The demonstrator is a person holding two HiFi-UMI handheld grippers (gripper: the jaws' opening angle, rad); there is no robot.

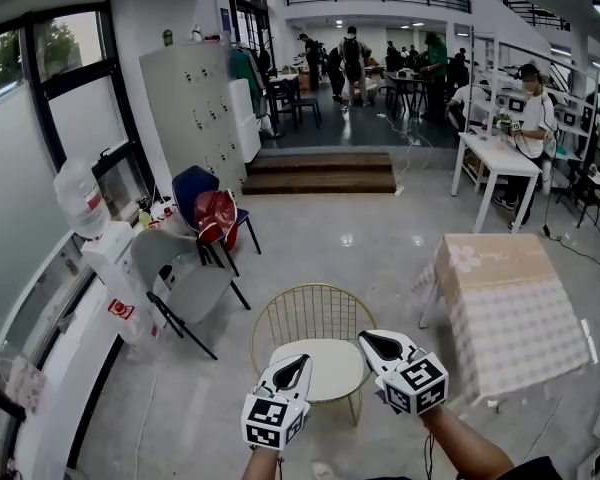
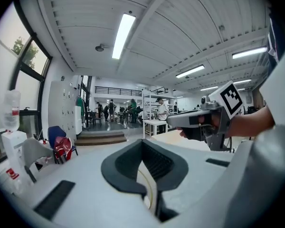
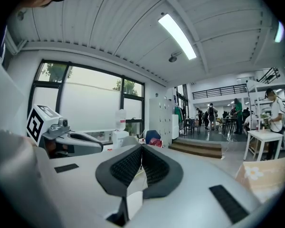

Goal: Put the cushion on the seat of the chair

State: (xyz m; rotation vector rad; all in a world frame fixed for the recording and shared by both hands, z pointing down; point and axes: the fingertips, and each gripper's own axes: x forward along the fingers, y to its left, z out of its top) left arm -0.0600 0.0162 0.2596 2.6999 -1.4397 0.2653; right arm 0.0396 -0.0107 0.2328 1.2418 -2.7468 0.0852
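Hidden/cut off:
- Cushion (image 1: pixel 325 366): near edge and both near corners are covered by the two grippers. It's a pale round pad lying flat on the seat of the wire chair (image 1: pixel 310 313).
- The chair's front legs are mostly behind the grippers. Only one thin leg shows, at right.
- Both gripper views look level across the room, and each gripper's own body blocks the seat and cushion.
- People at the back are too small and too overlapped to count.

Jaws:
- Left gripper (image 1: pixel 300 362): jaws pressed together, nothing between them.
- Right gripper (image 1: pixel 368 340): jaws also closed tip to tip, and empty.
- Both grippers sit at the near edge of the seat, over the cushion. I can't tell whether either touches it.

Counts:
- 2 grippers, 1 cushion, 1 gold wire chair.
- 2 more chairs at left: a grey folding chair (image 1: pixel 185 278) and a blue chair (image 1: pixel 192 185) with a red bag (image 1: pixel 216 218) on it.
- 1 worktop (image 1: pixel 510 308) under a checked cloth, just right of the wire chair.
- 1 white table (image 1: pixel 492 158) farther back, with a person beside it.
- 1 water dispenser (image 1: pixel 105 258) with its bottle, at far left.
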